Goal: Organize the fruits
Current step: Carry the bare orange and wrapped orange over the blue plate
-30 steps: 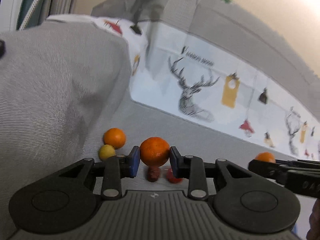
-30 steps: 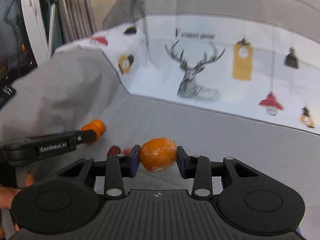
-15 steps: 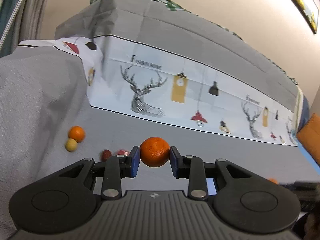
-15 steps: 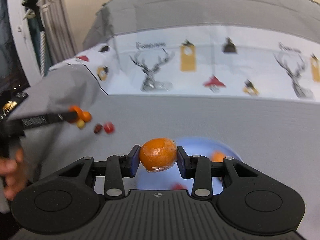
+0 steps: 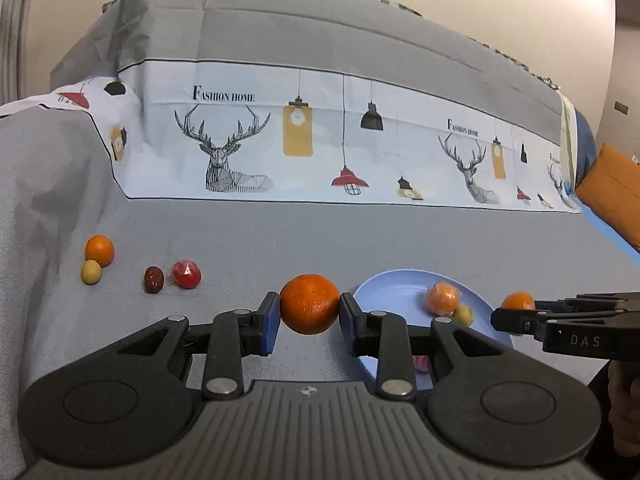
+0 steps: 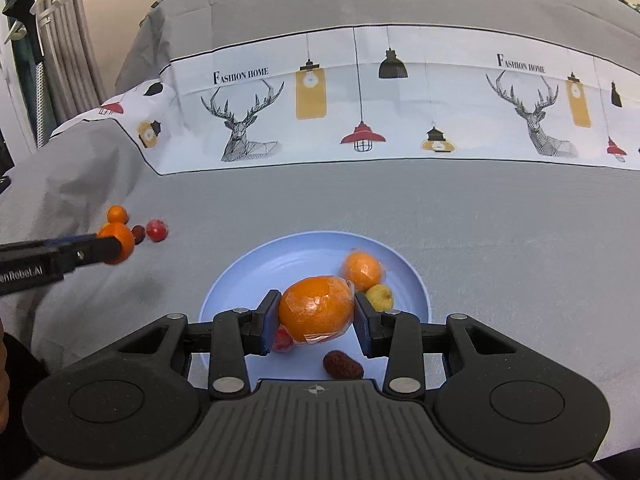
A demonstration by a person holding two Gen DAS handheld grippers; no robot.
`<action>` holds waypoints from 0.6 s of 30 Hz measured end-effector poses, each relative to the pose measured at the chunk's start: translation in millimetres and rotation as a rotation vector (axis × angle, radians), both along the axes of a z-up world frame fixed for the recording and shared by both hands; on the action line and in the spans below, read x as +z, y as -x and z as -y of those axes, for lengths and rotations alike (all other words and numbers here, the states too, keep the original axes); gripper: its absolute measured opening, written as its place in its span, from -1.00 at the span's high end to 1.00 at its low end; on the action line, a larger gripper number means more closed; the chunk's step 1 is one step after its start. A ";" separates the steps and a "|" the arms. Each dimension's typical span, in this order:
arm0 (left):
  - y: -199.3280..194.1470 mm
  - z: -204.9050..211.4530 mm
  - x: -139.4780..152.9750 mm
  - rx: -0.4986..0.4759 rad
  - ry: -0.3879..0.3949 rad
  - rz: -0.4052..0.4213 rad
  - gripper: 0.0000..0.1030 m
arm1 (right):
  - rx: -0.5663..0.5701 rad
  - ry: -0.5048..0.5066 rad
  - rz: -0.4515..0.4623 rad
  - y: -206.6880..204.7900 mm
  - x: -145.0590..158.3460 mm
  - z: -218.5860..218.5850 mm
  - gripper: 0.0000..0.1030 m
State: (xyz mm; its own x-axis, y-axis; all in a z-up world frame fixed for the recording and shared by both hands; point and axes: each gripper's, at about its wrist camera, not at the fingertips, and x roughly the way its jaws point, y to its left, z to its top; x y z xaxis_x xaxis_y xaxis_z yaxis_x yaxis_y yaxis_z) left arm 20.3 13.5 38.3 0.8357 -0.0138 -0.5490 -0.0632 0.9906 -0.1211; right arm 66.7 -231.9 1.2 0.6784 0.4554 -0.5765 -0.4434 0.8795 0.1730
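Observation:
My left gripper is shut on a bare orange, held above the grey sheet just left of the blue plate. My right gripper is shut on a plastic-wrapped orange and hangs over the blue plate. On that plate lie another wrapped orange, a small yellow fruit, a brown date and a red fruit, partly hidden by my finger. The left gripper shows from the side at the left of the right wrist view.
On the sheet at the left lie a small orange, a yellow fruit, a brown date and a wrapped red fruit. A deer-print cloth covers the backrest. An orange cushion sits at the far right.
Both grippers swung right, away from the loose fruit at the left. The blue plate came into view, and the right gripper with its wrapped orange now hangs over it.

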 end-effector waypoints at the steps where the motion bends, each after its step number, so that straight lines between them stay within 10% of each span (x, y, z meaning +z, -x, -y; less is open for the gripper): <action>1: -0.6 -1.7 -1.0 0.004 0.007 -0.003 0.32 | -0.002 0.003 0.001 -0.8 -0.6 -0.3 0.22; 18: -4.7 38.9 -18.7 -0.116 -0.028 -0.027 0.32 | -0.054 -0.009 -0.037 -9.1 -6.4 -0.9 0.22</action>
